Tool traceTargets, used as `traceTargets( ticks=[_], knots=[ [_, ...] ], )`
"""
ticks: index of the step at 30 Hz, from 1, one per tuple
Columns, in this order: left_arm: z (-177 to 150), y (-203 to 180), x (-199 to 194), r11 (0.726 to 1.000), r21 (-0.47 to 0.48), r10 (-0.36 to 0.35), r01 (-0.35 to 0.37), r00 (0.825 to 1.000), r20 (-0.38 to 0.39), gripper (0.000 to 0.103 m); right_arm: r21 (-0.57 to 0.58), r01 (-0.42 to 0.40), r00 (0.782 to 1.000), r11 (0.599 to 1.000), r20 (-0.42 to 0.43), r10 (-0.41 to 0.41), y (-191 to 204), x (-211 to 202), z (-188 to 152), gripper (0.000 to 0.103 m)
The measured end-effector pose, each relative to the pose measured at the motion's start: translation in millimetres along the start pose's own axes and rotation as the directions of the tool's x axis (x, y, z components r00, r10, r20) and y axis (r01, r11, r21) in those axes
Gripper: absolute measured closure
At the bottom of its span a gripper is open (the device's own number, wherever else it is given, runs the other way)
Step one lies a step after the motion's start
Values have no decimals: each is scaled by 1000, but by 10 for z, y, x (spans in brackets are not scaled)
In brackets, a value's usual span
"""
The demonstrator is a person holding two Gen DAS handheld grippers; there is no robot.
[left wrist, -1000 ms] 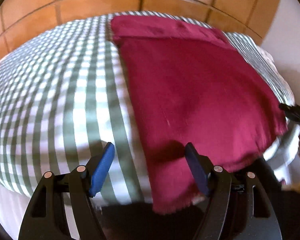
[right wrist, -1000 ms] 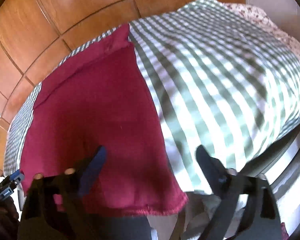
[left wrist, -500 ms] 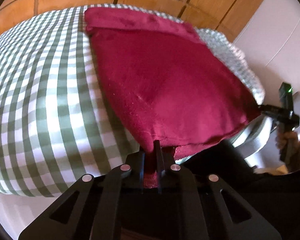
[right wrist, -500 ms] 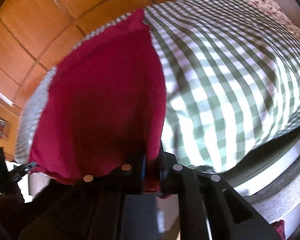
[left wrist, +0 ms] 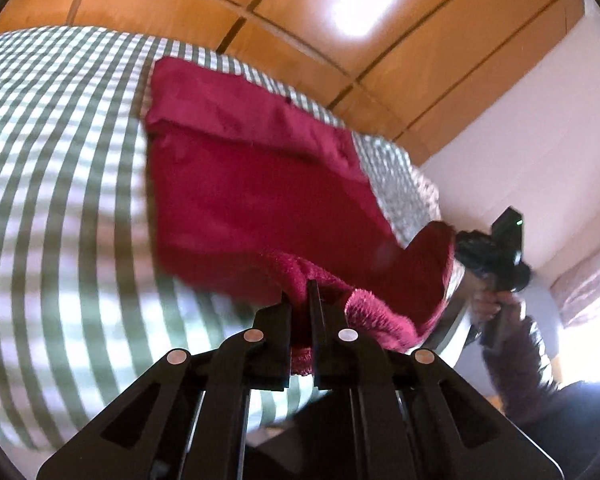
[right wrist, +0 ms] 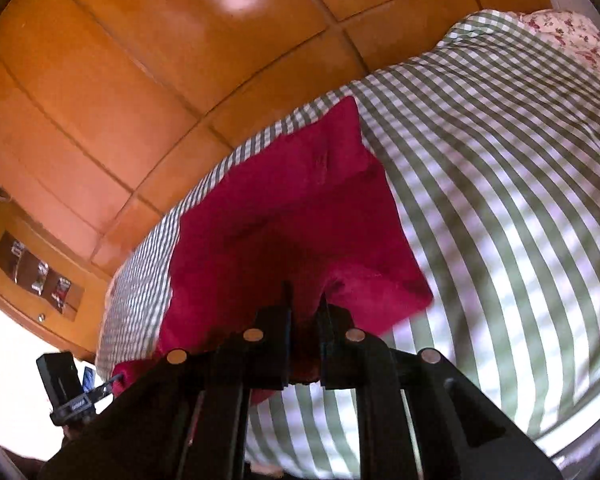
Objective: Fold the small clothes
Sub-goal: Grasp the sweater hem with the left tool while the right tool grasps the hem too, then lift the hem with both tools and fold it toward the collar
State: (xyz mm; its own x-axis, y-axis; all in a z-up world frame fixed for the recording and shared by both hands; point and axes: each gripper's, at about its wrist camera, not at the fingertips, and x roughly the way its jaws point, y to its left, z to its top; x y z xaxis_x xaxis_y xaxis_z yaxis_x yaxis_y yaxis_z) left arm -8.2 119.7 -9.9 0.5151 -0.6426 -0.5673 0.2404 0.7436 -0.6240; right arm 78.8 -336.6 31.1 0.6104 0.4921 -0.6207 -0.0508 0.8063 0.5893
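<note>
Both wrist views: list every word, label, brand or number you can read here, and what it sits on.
No text can be read in either view.
Pale mark on the left tool's body, seen from the right wrist view: too small and blurred to read.
Small framed items on the wooden panel: too blurred to read.
Red cloth, checked bedcover: no lettering visible.

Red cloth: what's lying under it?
The red cloth lies on a green checked bedcover. Both grippers hold its near edge up. Anything beneath the flat part is covered.
</note>
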Motion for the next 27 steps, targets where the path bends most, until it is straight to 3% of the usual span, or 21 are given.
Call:
traceTargets(
  ticks=[7, 8, 9, 10, 11, 12, 13, 15, 20, 22, 25, 26, 27],
  knots=[
    [668, 304, 279, 994, -104, 47, -42, 998, 47, 97, 46, 83, 997, 995, -5, -83, -110, 600, 598, 94],
    [773, 361, 333, 990, -124, 78, -70, 995, 55, 97, 53, 67, 998, 996, 1, -67, -135, 650, 660, 89],
    [892, 448, 383, 980, -161, 128, -118, 990, 59, 97, 71, 43, 999, 997, 12, -44, -178, 685, 719, 64],
    [980, 512, 411, 970, -193, 163, -150, 985, 58, 90, 88, 34, 999, 996, 26, -36, -211, 683, 750, 43],
    [1051, 572, 418, 959, -226, 187, -171, 981, 52, 80, 107, 41, 997, 993, 61, -48, -233, 627, 764, 11],
    [1065, 602, 383, 950, -248, 210, -190, 976, 59, 50, 112, 49, 993, 993, 104, -61, -246, 538, 754, 8],
    [1072, 625, 335, 943, -263, 233, -204, 969, 82, 29, 98, 30, 993, 995, 113, -41, -270, 470, 739, 8],
    [1014, 676, 205, 943, -265, 239, -200, 963, 124, 28, 84, 37, 994, 996, 104, -45, -325, 373, 642, 8],
    [599, 666, 170, 953, -186, 255, -240, 965, 61, 28, -15, 161, 987, 987, 31, -160, -467, 314, 83, 7],
    [429, 673, 236, 959, -177, 232, -223, 972, 33, 28, -16, 181, 983, 983, 16, -180, -510, 397, -18, 11],
    [282, 650, 360, 962, -162, 225, -220, 974, 8, 33, -7, 196, 980, 980, 23, -196, -513, 554, -28, 26],
    [267, 623, 392, 961, -152, 235, -230, 972, 12, 35, -6, 196, 981, 981, 12, -196, -499, 647, -5, 44],
    [277, 591, 443, 961, -138, 244, -240, 970, 12, 45, -10, 205, 979, 979, -5, -205, -486, 719, 24, 65]
  ],
)
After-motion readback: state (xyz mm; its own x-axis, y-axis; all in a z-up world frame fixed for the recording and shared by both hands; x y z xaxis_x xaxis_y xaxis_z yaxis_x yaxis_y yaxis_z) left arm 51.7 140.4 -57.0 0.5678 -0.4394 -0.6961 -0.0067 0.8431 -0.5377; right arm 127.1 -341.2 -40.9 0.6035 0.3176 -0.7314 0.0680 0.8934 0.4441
